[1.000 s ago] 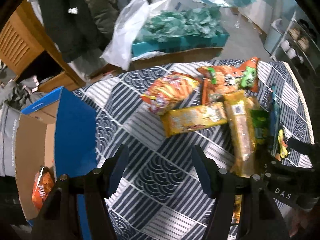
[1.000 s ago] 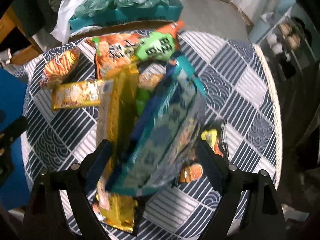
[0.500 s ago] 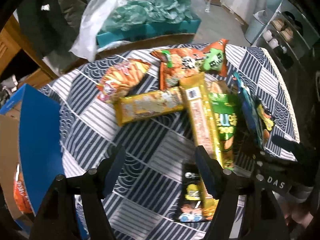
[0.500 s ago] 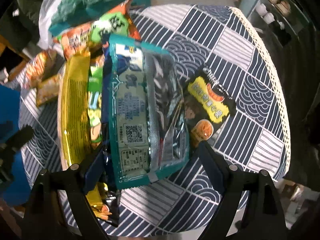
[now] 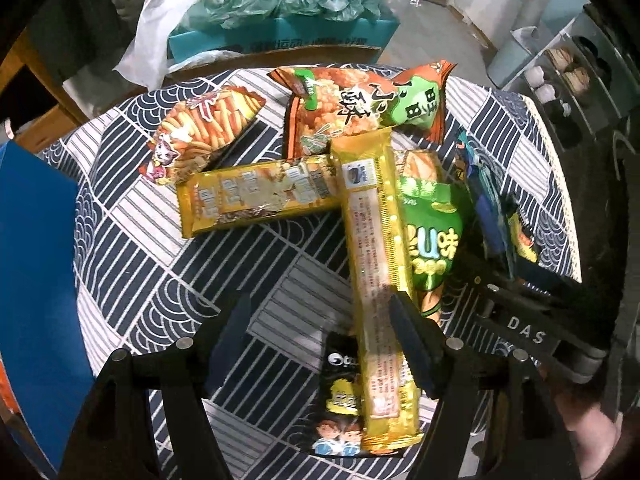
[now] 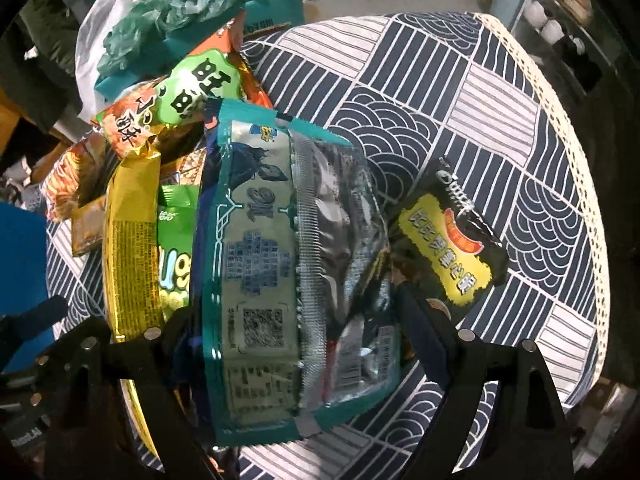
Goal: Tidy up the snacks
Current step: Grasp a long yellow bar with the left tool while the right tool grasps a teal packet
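Note:
Snack packs lie in a pile on a round table with a blue-and-white patterned cloth [image 5: 132, 248]. My left gripper [image 5: 320, 340] is open above the table's near part, its right finger over a long yellow pack [image 5: 376, 264]. A second yellow pack [image 5: 256, 200], an orange stick-snack bag [image 5: 204, 128], an orange-green bag [image 5: 360, 100], a green bag [image 5: 430, 240] and a black pack [image 5: 340, 396] lie around. My right gripper [image 6: 296, 332] is shut on a teal-and-silver snack bag [image 6: 276, 264], held above the pile. A black-and-yellow pack [image 6: 452, 248] lies to its right.
A blue cardboard box [image 5: 36, 280] stands at the table's left edge. Behind the table are a teal box with green wrapping [image 5: 288, 12] and a white plastic bag [image 5: 156, 32]. A shelf with cups [image 5: 560, 80] stands at the far right. The cloth's lace edge [image 6: 576, 184] marks the table's right rim.
My left gripper has swung right, from beside the blue box to over the snack pile. My right gripper has lifted the teal bag and turned it flat toward the camera.

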`<state>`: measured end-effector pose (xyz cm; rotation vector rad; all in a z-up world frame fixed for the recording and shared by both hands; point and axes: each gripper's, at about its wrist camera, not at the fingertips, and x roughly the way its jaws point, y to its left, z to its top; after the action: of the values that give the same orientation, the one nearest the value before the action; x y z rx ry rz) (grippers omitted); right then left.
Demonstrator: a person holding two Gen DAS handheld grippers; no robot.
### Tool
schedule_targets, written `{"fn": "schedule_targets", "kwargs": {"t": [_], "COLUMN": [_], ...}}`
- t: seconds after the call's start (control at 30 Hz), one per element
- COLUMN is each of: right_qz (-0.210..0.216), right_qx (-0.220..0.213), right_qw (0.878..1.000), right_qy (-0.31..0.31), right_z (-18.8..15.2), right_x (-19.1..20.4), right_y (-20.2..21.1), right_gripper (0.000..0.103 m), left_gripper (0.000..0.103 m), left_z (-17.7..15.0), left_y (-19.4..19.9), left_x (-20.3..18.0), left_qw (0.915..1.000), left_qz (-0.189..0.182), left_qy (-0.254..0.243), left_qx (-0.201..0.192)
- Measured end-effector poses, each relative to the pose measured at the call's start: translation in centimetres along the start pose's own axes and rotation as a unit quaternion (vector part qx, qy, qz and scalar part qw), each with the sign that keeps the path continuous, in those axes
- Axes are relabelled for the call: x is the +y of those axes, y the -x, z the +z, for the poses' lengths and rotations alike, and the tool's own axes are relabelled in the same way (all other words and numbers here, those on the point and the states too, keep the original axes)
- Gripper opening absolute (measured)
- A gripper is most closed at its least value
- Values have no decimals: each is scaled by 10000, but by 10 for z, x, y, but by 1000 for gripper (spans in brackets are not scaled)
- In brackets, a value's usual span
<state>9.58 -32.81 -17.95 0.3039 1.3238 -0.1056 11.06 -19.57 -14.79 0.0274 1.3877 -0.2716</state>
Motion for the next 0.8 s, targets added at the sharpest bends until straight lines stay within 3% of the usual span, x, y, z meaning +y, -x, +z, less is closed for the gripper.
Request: {"fn": "schedule_targets", "kwargs": {"t": [0.07, 0.13, 0.23, 0.33, 0.53, 0.63, 0.7, 0.8], "right_qz": [-82, -135, -110, -144, -49, 2, 13, 39], "right_qx": [-23, -57, -103, -204, -349, -439, -455, -459], "right_qw": [10000, 9999, 9999, 9996, 9994, 9990, 9988, 9988], "right_qy": [40, 45, -31, -108, -22, 112, 181, 185], "right_z": [-1, -3, -10, -16, -33, -37, -38, -41], "right_x": [-1, -3, -13, -19, -19, -8, -8, -10], "right_y": [2, 5, 13, 21, 39, 46, 50, 53], "right_gripper": [74, 56, 40, 29, 19, 15, 15, 15], "left_gripper": [76, 76, 76, 76, 76, 44, 32, 29], "left_z": [1, 1, 0, -1, -3, -6, -7, -10], "left_y": [0, -1, -3, -6, -23, -26, -21, -13], "left_x": [-1, -4, -7, -11, -22, -28, -31, -33], "left_qw": [10000, 9999, 9998, 9997, 9990, 9981, 9979, 9982], "left_qz": [-59, -135, -175, -201, -389, -537, -558, -358], "left_qy": [31, 53, 44, 22, -53, -215, -282, -490], "left_qx": [15, 34, 69, 96, 222, 231, 169, -25]}}
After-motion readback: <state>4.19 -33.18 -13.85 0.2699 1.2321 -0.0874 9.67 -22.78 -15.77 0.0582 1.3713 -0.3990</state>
